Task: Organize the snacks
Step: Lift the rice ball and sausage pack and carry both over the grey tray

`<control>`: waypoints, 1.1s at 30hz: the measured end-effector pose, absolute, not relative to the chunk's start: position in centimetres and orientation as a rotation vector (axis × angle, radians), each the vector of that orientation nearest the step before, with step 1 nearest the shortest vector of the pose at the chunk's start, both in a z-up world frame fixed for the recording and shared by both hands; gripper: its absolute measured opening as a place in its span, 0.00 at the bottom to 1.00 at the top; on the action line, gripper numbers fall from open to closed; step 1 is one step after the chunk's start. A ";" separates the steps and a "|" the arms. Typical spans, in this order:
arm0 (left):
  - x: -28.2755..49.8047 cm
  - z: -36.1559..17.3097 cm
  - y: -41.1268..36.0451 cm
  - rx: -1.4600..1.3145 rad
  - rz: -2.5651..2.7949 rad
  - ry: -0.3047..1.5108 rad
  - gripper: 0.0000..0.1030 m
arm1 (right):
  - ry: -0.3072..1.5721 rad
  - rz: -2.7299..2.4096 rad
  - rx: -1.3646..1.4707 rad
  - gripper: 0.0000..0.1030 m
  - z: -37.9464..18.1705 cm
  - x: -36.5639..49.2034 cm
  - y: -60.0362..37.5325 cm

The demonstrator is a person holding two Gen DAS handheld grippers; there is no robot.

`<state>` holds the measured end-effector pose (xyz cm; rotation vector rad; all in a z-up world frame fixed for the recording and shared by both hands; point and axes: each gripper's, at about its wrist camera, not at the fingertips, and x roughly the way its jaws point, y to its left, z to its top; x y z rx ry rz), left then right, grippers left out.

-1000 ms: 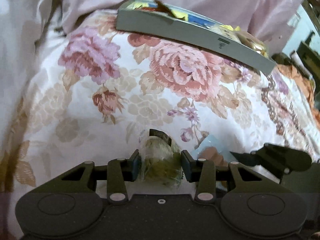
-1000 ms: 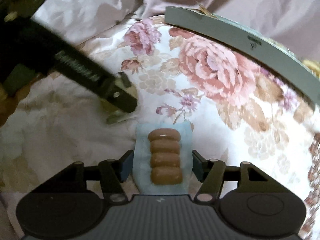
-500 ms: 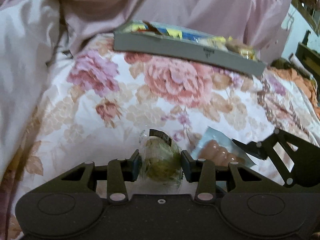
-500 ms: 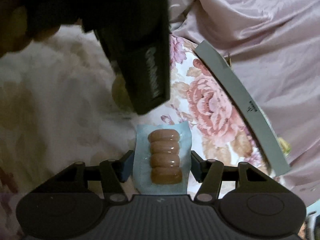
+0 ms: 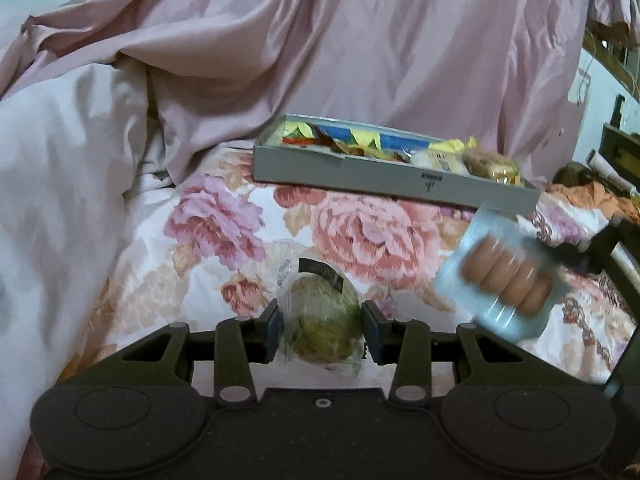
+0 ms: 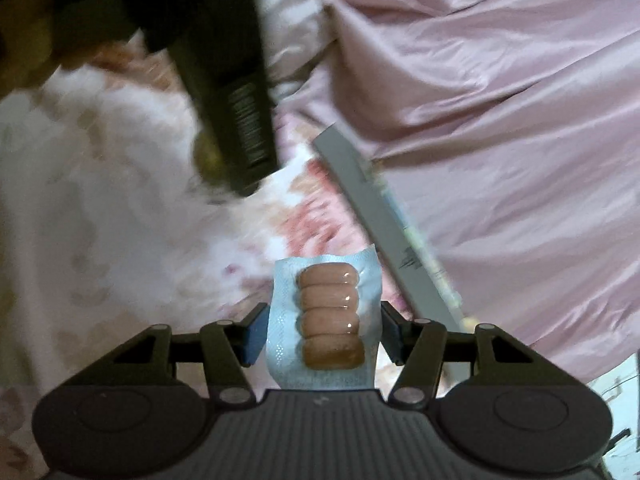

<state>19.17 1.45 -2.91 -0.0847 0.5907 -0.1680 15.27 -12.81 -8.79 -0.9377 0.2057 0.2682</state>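
Observation:
My left gripper [image 5: 322, 328] is shut on a green, leaf-wrapped snack [image 5: 320, 312] in a clear wrapper, held above the flowered bedspread. My right gripper [image 6: 323, 330] is shut on a light-blue pack of small sausages [image 6: 329, 320], its pads pressing on the pack's two edges. In the left wrist view that sausage pack [image 5: 506, 276] hangs blurred in the air at the right. A grey box [image 5: 360, 176] with several wrapped snacks in it lies farther back on the bed. In the right wrist view the grey box [image 6: 380, 228] runs diagonally, and the left gripper's dark body [image 6: 236, 112] fills the upper left.
The flowered bedspread [image 5: 360, 232] lies under both grippers. A white quilt [image 5: 60, 200] is bunched at the left, and a pink satin sheet [image 5: 360, 40] rises behind the box. Furniture and orange cloth [image 5: 592, 196] show at the far right.
Both grippers have risen off the bedspread with their snacks. The right gripper has rolled, so the box now looks diagonal. The sausage pack has come up beside the left gripper.

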 end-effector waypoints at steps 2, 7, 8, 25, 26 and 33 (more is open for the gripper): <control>19.2 -2.7 1.5 -0.098 -0.165 0.583 0.42 | 0.165 0.254 -0.931 0.60 -7.4 15.4 -13.4; 19.9 -1.5 1.3 -0.125 -0.167 0.544 0.42 | 0.102 0.223 -0.858 0.60 -3.8 17.0 -15.3; 20.2 -1.2 1.2 -0.127 -0.166 0.534 0.42 | 0.088 0.219 -0.852 0.60 -3.3 17.5 -15.7; 33.2 6.5 -4.4 -0.081 -0.167 0.368 0.42 | 0.026 0.125 -0.420 0.60 -0.9 29.6 -20.4; 33.9 6.6 -4.8 -0.081 -0.173 0.374 0.42 | 0.033 0.123 -0.396 0.61 -0.9 30.4 -20.8; 37.1 5.5 -6.2 -0.101 -0.173 0.410 0.42 | 0.072 0.128 -0.306 0.61 -1.1 32.8 -22.3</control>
